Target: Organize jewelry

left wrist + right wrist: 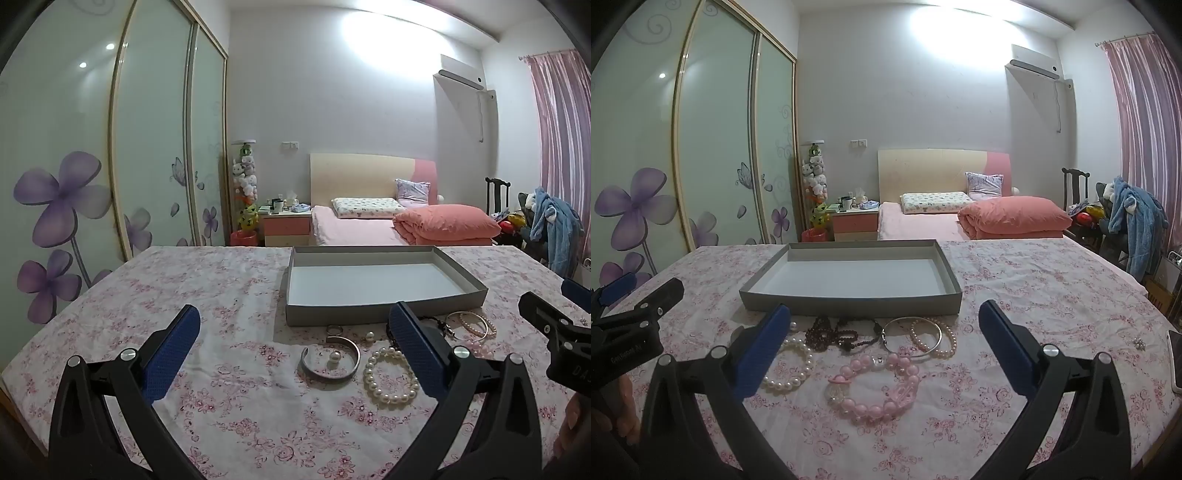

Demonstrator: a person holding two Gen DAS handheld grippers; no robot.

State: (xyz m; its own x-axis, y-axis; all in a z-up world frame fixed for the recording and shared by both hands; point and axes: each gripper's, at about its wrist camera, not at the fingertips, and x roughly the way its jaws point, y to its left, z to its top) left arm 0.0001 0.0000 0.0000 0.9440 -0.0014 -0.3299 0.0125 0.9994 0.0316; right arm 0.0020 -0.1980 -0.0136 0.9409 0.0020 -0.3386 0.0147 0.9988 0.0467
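On the floral cloth [1015, 288], a shallow grey tray [849, 303], nothing inside.

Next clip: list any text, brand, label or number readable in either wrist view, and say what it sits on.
"DA": white letters, cut off by the frame edge, on the black body of the right gripper, seen in the left wrist view.
Pale printed line on the black body of the left gripper, seen in the right wrist view: too blurred to read.
Grey box, jewelry, air conditioner: no text visible.
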